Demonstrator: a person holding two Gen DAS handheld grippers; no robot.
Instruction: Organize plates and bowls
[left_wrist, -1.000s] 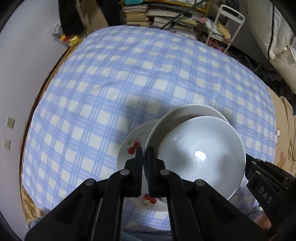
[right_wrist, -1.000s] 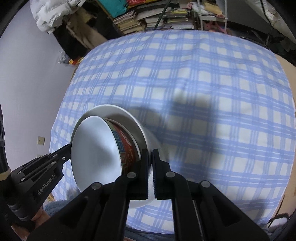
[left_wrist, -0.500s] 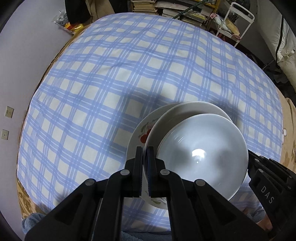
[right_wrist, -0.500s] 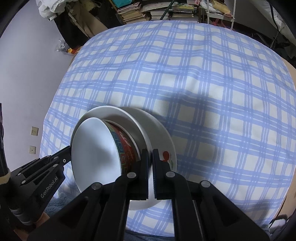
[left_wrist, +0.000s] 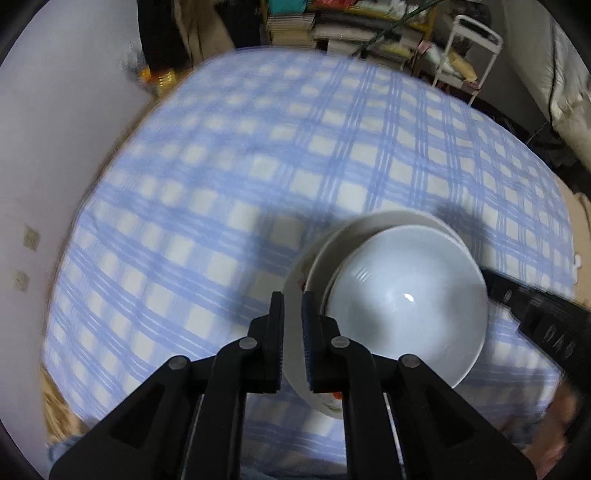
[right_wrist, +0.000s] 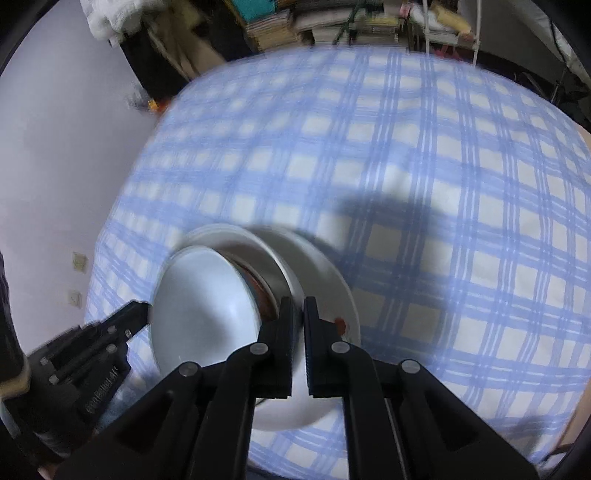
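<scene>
Our left gripper has its jaws opening just now, with the rim of the cherry-patterned plate between them; in the left wrist view a thin gap shows on each side of the rim, so we judge that the pads no longer press it. Our right gripper has its jaws nearly closed on the opposite rim of the same stack, and there we see almost no gap.

The stack sits at lower centre of both frames, on the blue checked cloth. The plate is the lowest piece, a white bowl lies on it, and a smaller bowl with a red patterned outside is nested on top.

From the left gripper the stack lies to the right; from the right gripper, to the left. The two grippers face each other across it, so each should retreat outward, away from the rim.
</scene>
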